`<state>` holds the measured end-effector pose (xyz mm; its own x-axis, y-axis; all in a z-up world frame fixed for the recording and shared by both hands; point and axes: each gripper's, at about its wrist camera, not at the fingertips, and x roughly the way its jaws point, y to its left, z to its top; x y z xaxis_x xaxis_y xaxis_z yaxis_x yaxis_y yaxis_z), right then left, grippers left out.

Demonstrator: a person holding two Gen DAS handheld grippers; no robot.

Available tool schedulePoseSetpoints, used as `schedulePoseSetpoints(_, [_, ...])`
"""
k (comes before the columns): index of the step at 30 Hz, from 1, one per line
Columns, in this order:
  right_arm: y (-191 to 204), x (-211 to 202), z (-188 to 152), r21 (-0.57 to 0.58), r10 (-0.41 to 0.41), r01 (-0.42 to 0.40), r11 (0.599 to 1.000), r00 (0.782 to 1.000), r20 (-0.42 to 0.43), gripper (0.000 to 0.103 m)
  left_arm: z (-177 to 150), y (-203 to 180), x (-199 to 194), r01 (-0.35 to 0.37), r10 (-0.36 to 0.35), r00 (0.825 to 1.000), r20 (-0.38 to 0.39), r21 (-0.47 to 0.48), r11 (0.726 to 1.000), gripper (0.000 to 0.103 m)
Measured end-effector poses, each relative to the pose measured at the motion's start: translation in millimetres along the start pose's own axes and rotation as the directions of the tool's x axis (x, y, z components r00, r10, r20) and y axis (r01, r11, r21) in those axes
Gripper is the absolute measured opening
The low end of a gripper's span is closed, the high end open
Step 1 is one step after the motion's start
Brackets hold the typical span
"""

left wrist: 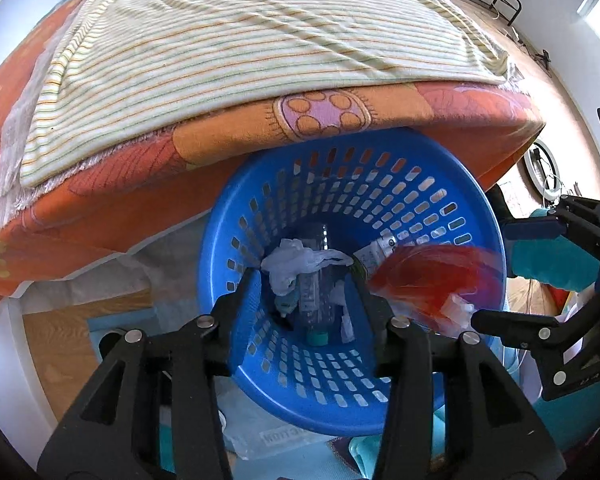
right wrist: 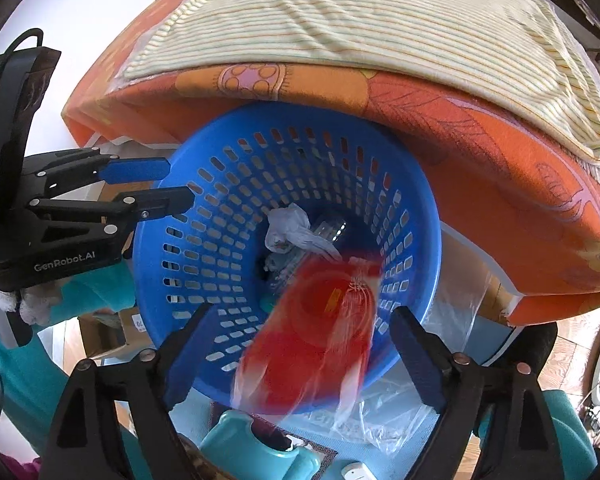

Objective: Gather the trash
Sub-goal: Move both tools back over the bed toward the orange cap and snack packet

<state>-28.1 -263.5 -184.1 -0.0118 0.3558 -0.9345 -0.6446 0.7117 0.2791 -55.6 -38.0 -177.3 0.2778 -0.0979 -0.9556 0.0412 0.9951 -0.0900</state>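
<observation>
A blue perforated basket (left wrist: 380,396) (right wrist: 204,264) stands on the floor against the bed. Inside it lie a crumpled white bag (left wrist: 296,262) (right wrist: 288,226), a clear bottle with a teal cap (left wrist: 316,304) and a small carton (left wrist: 374,254). A red and clear wrapper (right wrist: 320,320) (left wrist: 432,280), blurred, is over the basket's mouth between my right gripper's pads, touching neither. My right gripper (right wrist: 304,344) (left wrist: 508,276) is open wide. My left gripper (left wrist: 304,292) (right wrist: 180,184) is open above the basket's left rim, with nothing in it.
The bed (left wrist: 220,148) has an orange patterned cover and a striped blanket (left wrist: 220,48) and overhangs the basket's far side. A clear plastic sheet (right wrist: 384,420), a teal object (right wrist: 256,448) and a cardboard box (right wrist: 120,332) lie on the floor near the basket.
</observation>
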Motion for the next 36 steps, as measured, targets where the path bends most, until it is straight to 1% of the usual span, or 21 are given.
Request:
schedulePoseSetpoints(8, [-2,-2,0,0.010,-0.001,0.001,1.000,1.000,0.010,0.091,3,6,-2,0.005,-0.005,1.000,0.002,-0.026,1.000,0.044])
schedulePoseSetpoints(14, [-3,-9,2,0.016,0.001,-0.002,1.000,0.999,0.036,0.091,7,9,-6,0.010,-0.010,1.000,0.013,-0.034,0.999,0.044])
schedulePoseSetpoints(21, [-3,-21,9,0.015,-0.005,0.004,1.000,0.996,0.084,0.091,20,10,-13,0.015,-0.013,0.999,0.041,-0.046,0.999,0.044])
schedulePoseSetpoints(27, [-6,-42,17,0.021,-0.014,0.011,1.000,0.987,0.159,0.091,33,8,-25,0.015,-0.010,0.996,0.086,-0.061,0.998,0.044])
schedulePoseSetpoints(29, [-8,-56,21,0.023,-0.029,0.025,0.999,0.978,0.206,0.091,40,8,-32,0.016,-0.009,0.994,0.110,-0.069,0.997,0.044])
schedulePoseSetpoints(33, [-12,-88,32,0.029,-0.063,0.057,0.998,0.953,0.297,0.091,57,9,-48,0.019,-0.006,0.988,0.156,-0.083,0.996,0.044])
schedulePoseSetpoints(34, [-13,-97,36,0.033,-0.073,0.066,0.997,0.944,0.321,0.091,63,10,-52,0.018,-0.003,0.986,0.170,-0.086,0.996,0.044])
schedulePoseSetpoints(36, [-20,-120,46,0.046,-0.079,0.067,0.997,0.921,0.381,0.096,74,12,-61,0.017,0.001,0.981,0.196,-0.089,0.996,0.044])
